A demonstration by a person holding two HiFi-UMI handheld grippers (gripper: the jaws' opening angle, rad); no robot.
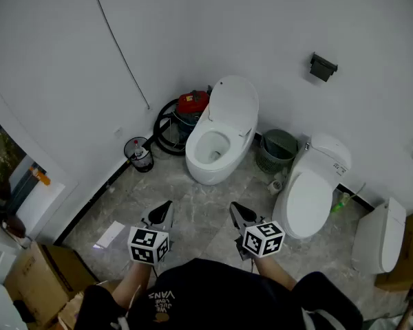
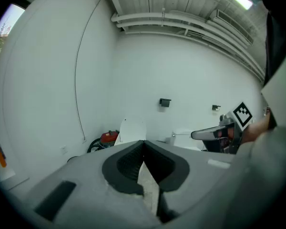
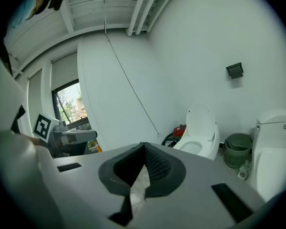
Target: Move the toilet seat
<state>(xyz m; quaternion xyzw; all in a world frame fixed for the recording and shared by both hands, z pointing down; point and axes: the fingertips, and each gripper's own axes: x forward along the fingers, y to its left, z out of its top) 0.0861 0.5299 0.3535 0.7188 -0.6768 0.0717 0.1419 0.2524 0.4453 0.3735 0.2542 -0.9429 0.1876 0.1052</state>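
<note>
Low over the floor (image 1: 193, 199), well short of the toilet seat (image 1: 233, 105) raised at the back of the open toilet (image 1: 208, 158), held the left gripper (image 1: 163, 212) and right gripper (image 1: 238, 213) both closed and empty; seemingly stood at the approach, next needing a forward reach with a gripper opened.
</note>
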